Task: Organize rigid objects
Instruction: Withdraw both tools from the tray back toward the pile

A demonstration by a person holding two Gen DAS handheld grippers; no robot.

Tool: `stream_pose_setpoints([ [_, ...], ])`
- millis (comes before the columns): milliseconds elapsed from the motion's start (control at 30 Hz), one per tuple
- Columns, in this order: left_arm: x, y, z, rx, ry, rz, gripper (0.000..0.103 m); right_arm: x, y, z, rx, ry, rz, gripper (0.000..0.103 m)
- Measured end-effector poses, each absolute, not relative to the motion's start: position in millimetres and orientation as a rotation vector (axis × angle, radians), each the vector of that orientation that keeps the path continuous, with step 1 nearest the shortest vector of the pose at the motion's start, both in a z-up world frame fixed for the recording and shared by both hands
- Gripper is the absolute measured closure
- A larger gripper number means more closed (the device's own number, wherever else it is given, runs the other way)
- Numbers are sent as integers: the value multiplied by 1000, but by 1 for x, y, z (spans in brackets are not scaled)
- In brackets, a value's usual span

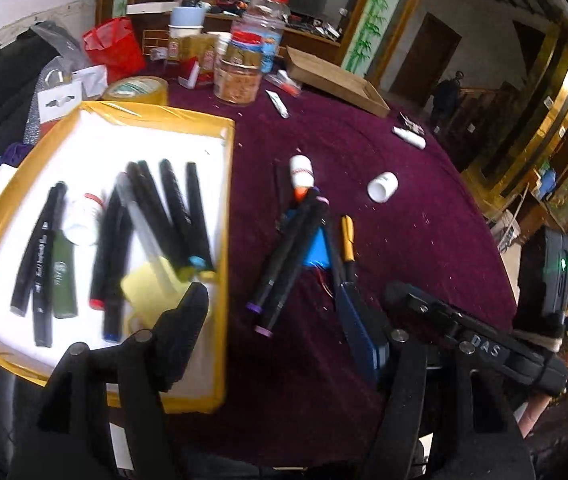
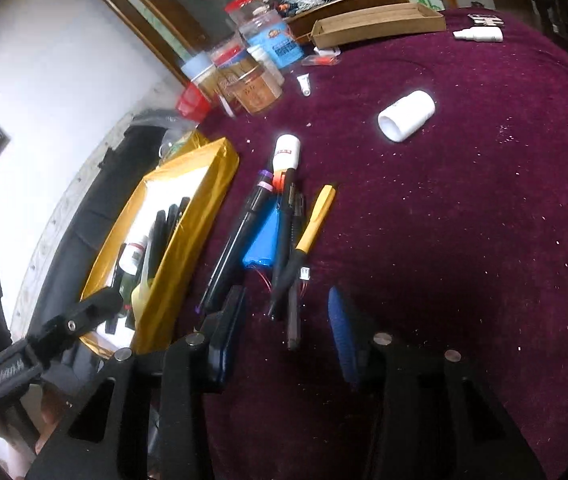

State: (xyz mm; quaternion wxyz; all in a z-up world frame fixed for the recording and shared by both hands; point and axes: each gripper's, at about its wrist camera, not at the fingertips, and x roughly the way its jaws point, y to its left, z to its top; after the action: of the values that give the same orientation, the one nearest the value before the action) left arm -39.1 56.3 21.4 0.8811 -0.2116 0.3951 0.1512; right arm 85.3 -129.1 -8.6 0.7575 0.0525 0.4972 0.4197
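1. A shallow white tray with a yellow taped rim [image 1: 227,184] sits on a dark purple velvet tablecloth [image 1: 404,208]. This tray is the landmark for everything below.
2. Inside the tray lie several black marker pens [image 1: 175,208], a small white bottle with a red band [image 1: 83,220], a dark green tube [image 1: 61,280] and a pale yellow plastic piece [image 1: 151,288].
3. Just beside the tray's right rim, on the cloth, is a loose pile not yet sorted: black marker pens with purple caps [image 2: 243,236], a flat blue pack with thin red wires [image 2: 263,240], a yellow-and-black pen [image 2: 316,216] and a white tube with an orange tip [image 2: 286,152].
4. Farther from the tray, well apart from the pile, a short white plastic bottle [image 2: 406,116] lies on its side.
5. The left gripper [image 1: 284,320] hangs over the tray's near right corner, jaws spread wide and empty.
6. The right gripper [image 2: 284,332] hangs low at the near end of the pile, also spread and empty; the ends of two dark pens lie between its fingers.
7. The step in hand is likely picking one pen from the pile. To do it well, centre the right fingers across a single barrel, avoid the red wires, close squarely, lift clear, then lay it parallel to the markers in the tray.
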Motion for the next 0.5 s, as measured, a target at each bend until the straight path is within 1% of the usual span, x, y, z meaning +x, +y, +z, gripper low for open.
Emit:
stream_pose_setpoints([
  [267,-42,52,22,-393,820,350,38,109,-92,-19,95,1137,875,71],
  [333,-44,55,22,-392,820,359,38,116,-83,-22,73,1152,845,75],
  [400,-46,59,21,-396,816,364,38,121,-76,-27,54,1178,823,80],
  [500,-46,64,18,-407,816,371,37,125,-68,-33,38,1203,815,81],
])
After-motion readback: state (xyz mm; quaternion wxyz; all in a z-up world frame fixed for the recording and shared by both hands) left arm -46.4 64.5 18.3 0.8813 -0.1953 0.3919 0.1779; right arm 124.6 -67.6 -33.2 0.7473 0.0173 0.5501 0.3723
